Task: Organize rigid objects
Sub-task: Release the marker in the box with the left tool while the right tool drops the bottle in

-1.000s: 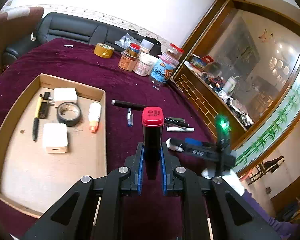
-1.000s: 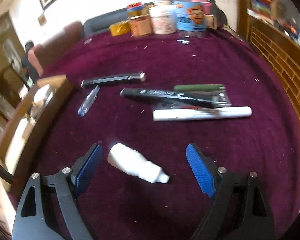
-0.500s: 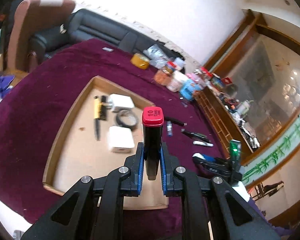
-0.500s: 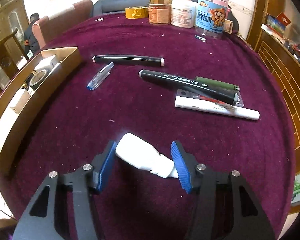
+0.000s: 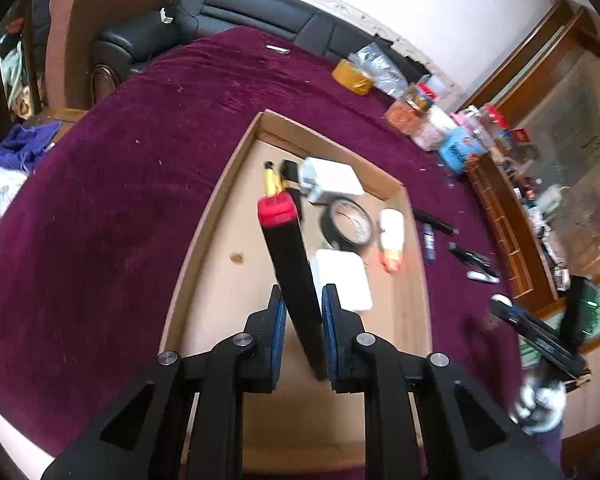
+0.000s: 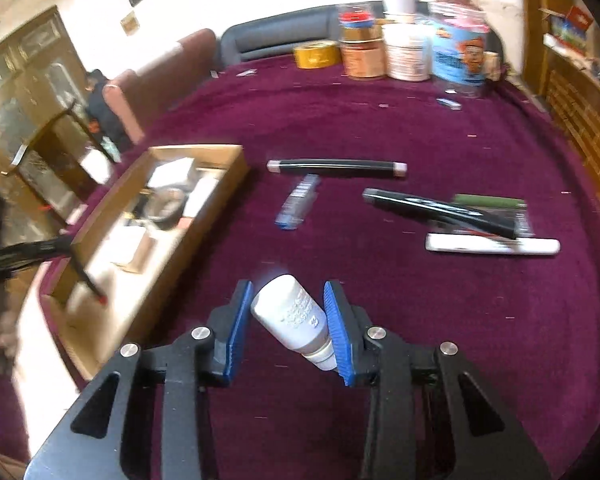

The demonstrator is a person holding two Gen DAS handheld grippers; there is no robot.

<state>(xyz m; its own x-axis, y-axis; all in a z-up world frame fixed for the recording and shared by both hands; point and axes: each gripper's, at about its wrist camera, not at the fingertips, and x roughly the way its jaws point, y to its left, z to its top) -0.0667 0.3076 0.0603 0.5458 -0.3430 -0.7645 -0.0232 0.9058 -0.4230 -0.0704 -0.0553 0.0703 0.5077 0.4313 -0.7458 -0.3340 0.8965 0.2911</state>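
My left gripper (image 5: 303, 312) holds a black marker with a red cap (image 5: 290, 276) tilted over the cardboard tray (image 5: 216, 208); its jaws look slightly parted around it. The tray holds white adapters (image 5: 342, 280), a tape ring (image 5: 350, 226), a white bottle (image 5: 392, 236) and a yellow pen (image 5: 270, 180). My right gripper (image 6: 288, 320) is shut on a white bottle (image 6: 290, 314), lifted above the purple cloth. The tray also shows at left in the right wrist view (image 6: 160, 208). Loose markers (image 6: 336, 168) (image 6: 440, 208) (image 6: 492, 246) and a blue pen (image 6: 298, 206) lie on the cloth.
Jars and a yellow tape roll (image 6: 316, 54) stand at the table's far edge; the jars (image 6: 404, 56) sit beside it. A wooden cabinet (image 5: 512, 216) runs along the right. A sofa (image 5: 236, 12) and chair stand behind the table.
My left gripper moved over the tray and the marker now leans left in looser jaws. My right gripper closed on the white bottle and lifted it off the cloth.
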